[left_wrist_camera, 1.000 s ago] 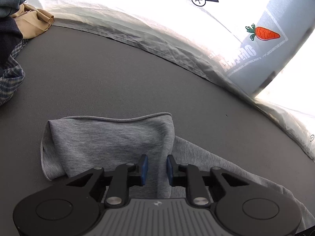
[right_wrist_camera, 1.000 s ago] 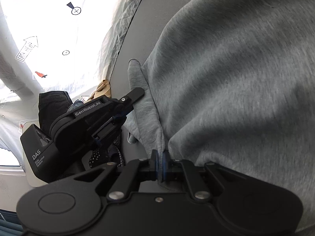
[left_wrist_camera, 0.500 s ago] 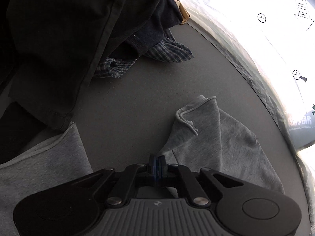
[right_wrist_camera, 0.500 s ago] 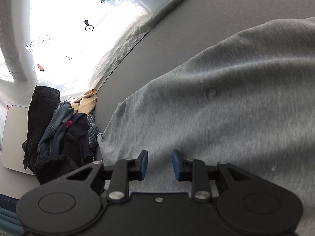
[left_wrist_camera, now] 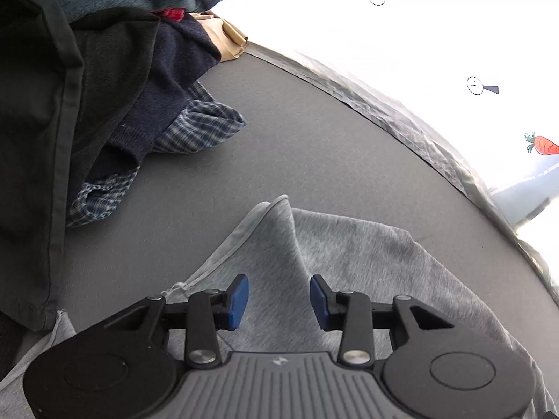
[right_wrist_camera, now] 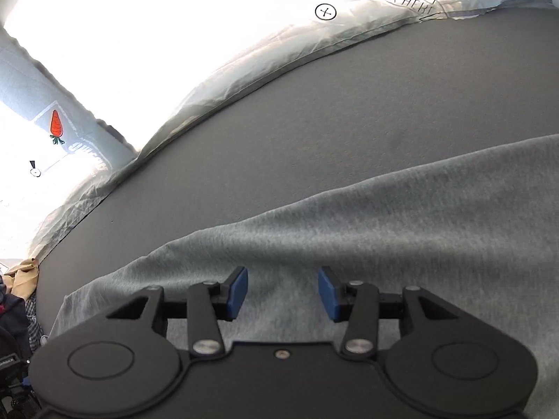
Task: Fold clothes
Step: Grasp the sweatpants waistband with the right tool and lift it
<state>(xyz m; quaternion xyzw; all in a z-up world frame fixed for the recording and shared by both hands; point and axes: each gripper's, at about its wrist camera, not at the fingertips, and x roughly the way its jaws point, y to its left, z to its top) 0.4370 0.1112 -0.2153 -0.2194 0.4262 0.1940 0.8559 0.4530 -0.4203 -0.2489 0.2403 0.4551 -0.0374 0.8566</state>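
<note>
Grey sweatshirt lies beneath both spread, empty grippers, left and right. Only left view shows the clothes pile; right view, grey tabletop.

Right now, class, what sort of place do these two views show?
Probably a staged recording setup for folding laundry, not a home: a grey work surface, a grey garment spread flat, a pile of unfolded clothes, and a white backdrop sheet printed with markers.

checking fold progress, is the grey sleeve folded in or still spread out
Folded in. The sleeve lies doubled over the grey garment, cuff tip pointing up the table. Both grippers are open above it.
</note>
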